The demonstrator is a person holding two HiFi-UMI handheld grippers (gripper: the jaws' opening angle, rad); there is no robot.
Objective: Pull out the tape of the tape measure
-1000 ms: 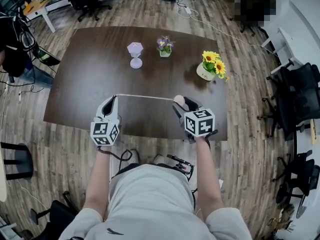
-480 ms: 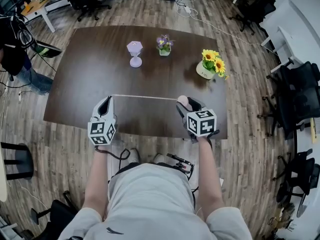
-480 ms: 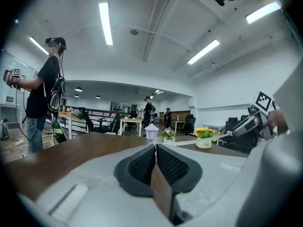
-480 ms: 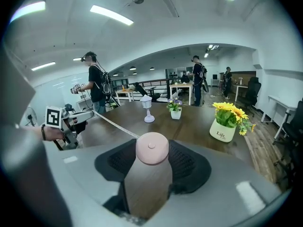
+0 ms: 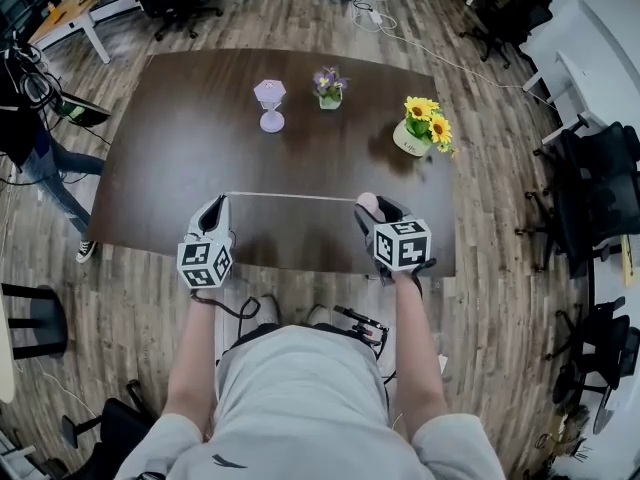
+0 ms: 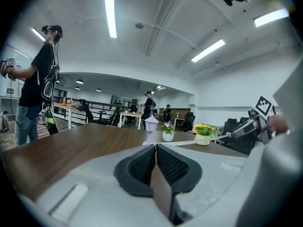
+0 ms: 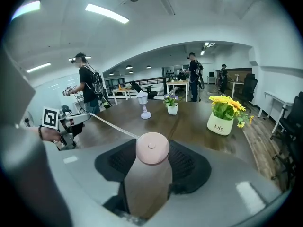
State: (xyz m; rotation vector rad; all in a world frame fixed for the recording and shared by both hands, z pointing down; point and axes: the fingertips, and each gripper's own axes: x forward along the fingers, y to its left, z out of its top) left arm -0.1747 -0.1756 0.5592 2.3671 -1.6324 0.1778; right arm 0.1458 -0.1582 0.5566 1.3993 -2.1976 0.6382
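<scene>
A round pink tape measure [image 7: 152, 148] sits clamped between the pads of my right gripper [image 5: 368, 206], above the table's near edge at the right. Its pale tape [image 5: 290, 196] runs out level to the left, to my left gripper [image 5: 224, 200]. That gripper is shut on the tape's end, its dark pads [image 6: 144, 164] pressed together. In the left gripper view the tape [image 6: 189, 143] stretches away to the right gripper [image 6: 251, 126]. In the right gripper view the tape [image 7: 113, 127] leads to the left gripper [image 7: 87, 116]. Both grippers hang over the dark brown table [image 5: 180, 148].
On the far side of the table stand a lilac lamp-shaped ornament [image 5: 270, 106], a small pot of purple flowers [image 5: 329, 92] and a white pot of sunflowers [image 5: 422, 130]. Office chairs [image 5: 600, 193] stand at the right. A person [image 5: 25, 118] is at the left.
The grippers have drawn a little further apart, the left one leftwards, and the tape between them is slightly longer. The person at the far left has walked on.
</scene>
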